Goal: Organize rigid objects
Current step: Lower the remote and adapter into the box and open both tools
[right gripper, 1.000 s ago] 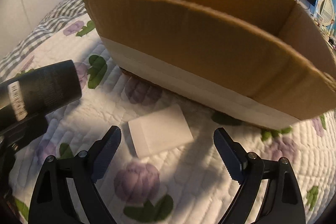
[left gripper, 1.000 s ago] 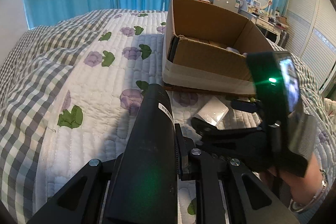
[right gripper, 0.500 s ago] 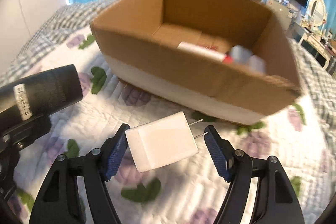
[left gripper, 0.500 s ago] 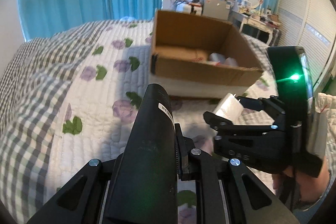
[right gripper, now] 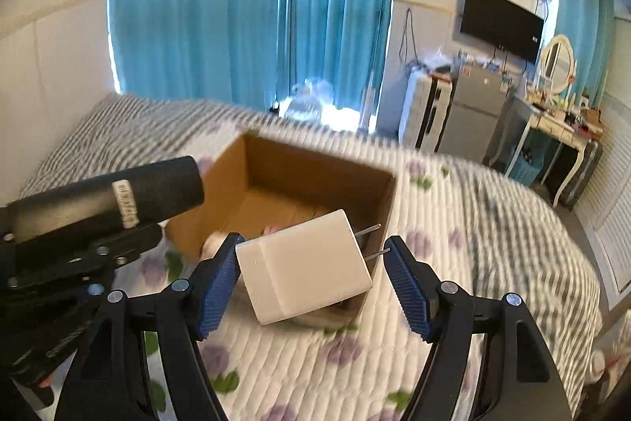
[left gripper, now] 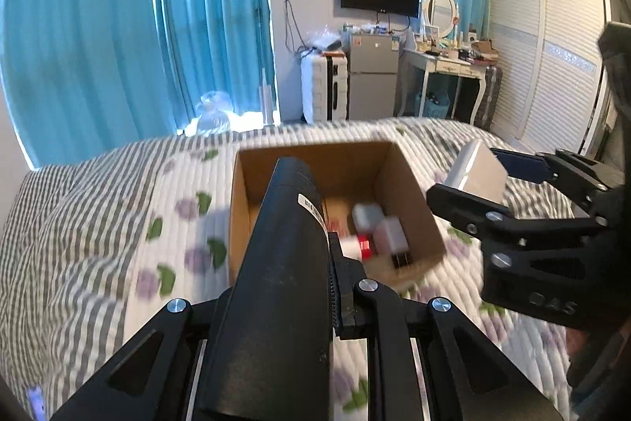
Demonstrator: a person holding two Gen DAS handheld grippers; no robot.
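Two claws are raised above a quilted bed [left gripper: 98, 223], each carrying one thing. The left gripper [left gripper: 292, 263] is clamped on a black cylinder [left gripper: 284, 263] that runs forward along its fingers and hides the left finger almost wholly; only the ribbed pad of the right finger [left gripper: 335, 279] shows against the tube's side. A white barcode label on the tube is too blurred to read. Ahead of and below this claw lies an open cardboard box [left gripper: 240, 208], its near wall and part of its floor covered by the cylinder. Inside, to the right of the tube's tip, sit several small items [left gripper: 374, 231], white and grey with some red, smeared by motion so that no names can be given.

To the right, the right gripper [right gripper: 315, 279] has a white charger block [right gripper: 307, 267] between its blue pads, tilted, its two metal prongs pointing toward the right finger [right gripper: 410, 290]. The left pad touches the block; whether the prongs reach the right pad is hard to tell. Beyond this claw the box's far corner is blocked by the charger. In the left wrist view the right claw's body is cut off by the frame edge.
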